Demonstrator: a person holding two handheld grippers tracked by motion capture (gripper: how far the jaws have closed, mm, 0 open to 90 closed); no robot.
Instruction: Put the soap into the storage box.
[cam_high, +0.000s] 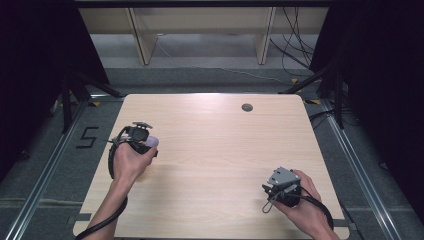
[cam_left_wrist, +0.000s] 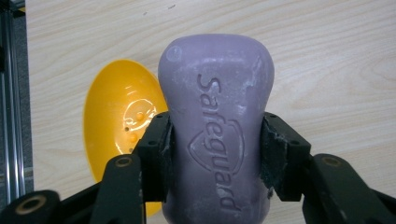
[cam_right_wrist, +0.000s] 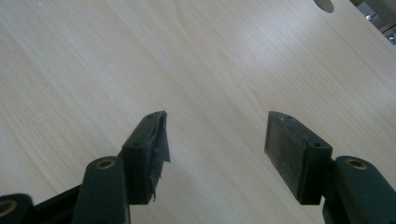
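Left gripper (cam_left_wrist: 215, 144) clamped on the purple soap bar (cam_left_wrist: 215, 121) — centre of the left gripper view, held above the table (cam_left_wrist: 336, 56), yellow soap dish (cam_left_wrist: 116, 126) just behind at left. Right gripper (cam_right_wrist: 215, 140) — jaws spread, nothing between them, lower right in the high view.

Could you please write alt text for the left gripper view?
A purple soap bar stamped "Safeguard" is clamped between the left hand-held gripper's two black jaws. Behind it, a yellow dish sits on the pale wooden table.
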